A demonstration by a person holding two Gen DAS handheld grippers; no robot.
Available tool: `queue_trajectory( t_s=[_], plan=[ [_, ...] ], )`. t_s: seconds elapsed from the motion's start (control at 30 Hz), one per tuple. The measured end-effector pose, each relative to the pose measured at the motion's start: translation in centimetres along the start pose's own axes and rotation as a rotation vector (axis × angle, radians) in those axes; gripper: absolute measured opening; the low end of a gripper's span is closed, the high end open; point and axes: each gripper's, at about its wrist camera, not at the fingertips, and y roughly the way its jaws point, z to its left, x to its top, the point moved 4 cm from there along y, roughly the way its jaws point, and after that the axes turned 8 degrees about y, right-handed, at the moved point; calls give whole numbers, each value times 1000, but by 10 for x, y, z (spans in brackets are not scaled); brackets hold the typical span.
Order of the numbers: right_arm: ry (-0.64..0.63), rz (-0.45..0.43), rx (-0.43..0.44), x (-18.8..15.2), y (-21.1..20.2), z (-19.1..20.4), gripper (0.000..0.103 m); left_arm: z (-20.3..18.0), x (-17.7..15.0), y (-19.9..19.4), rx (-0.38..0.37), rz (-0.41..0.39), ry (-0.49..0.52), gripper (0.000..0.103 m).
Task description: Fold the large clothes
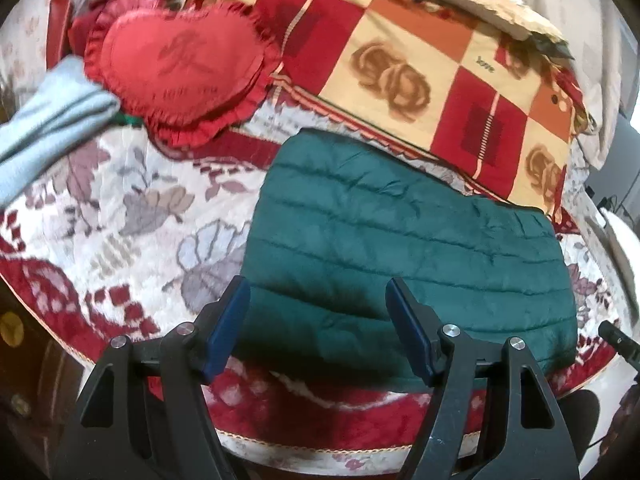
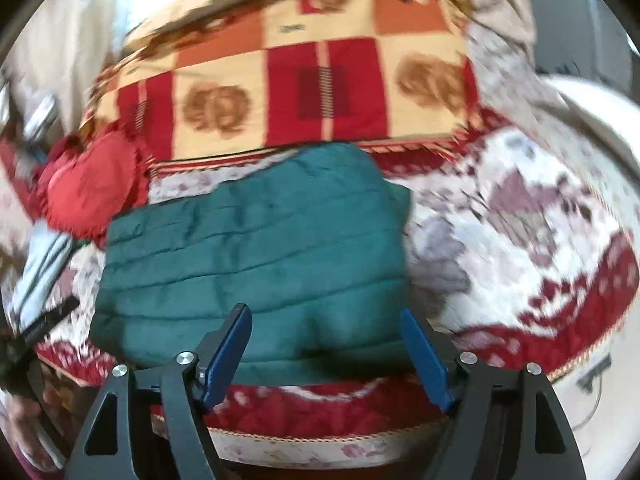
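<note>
While both your grippers hang over the near edge of the bed, neither one holds anything. Your left gripper (image 1: 318, 300) has its blue pads spread wide, jaws apart, with the green quilted jacket (image 1: 400, 252) showing in the gap. Your right gripper (image 2: 326, 332) is the same: pads wide apart, nothing between them but the view of the jacket (image 2: 256, 256).

Jacket as landmark: it lies folded into a rough rectangle, quilting seams running across, flat on the floral bedspread (image 1: 120, 208). Its near edge sits close to the bedspread's red border, just beyond your fingertips; whether the pads touch the fabric, I cannot tell. Its far edge lies just short of the checkered pillow (image 1: 420, 64) (red, orange and cream squares with rose prints), which sits behind the jacket.

Left of the jacket and further back is the red heart cushion (image 1: 180, 68) with a frilled rim, overlapping the pillow's left end. Left of the cushion, a pale blue folded cloth (image 1: 52, 120) rests on the bedspread, well apart from the jacket.

Right wrist view is motion-blurred; the tip of your other gripper shows at its left edge, beside the jacket's left side.
</note>
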Motion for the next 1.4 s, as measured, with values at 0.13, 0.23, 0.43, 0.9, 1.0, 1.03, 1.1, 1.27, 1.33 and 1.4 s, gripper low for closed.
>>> queue_trajectory(
  t_s=[0.13,0.23,0.43,0.9,1.0,1.03,1.1,1.27,1.33,1.4],
  plan=[
    [-98,-43,8,-6,-2,39,80,-13,-1,-9,-7,-28,2,71],
    [-116,-68,38,-11,-4,60,80,-25,-2,-11,-7,-25,21,71],
    [-177,-72,59,-24,1,93,81,-37,-5,-18,13,-52,49,71],
    [-176,-93,65,-33,2,103,81,-51,-14,-16,18,-51,87,71],
    [-172,-95,67,-32,3,102,81,-54,-15,-15,17,-48,97,71],
    [-170,-92,67,-32,4,102,81,-54,-15,-15,16,-47,97,71],
    [-168,-88,71,-33,4,101,81,-54,-15,-14,13,-47,94,71],
    [-172,-86,71,-33,5,101,81,-53,-16,-13,15,-49,95,71],
    [-173,-81,72,-34,7,102,81,-54,-16,-13,17,-49,99,71],
    [-171,-73,74,-35,9,102,81,-54,-16,-13,19,-49,101,71]
  ],
)
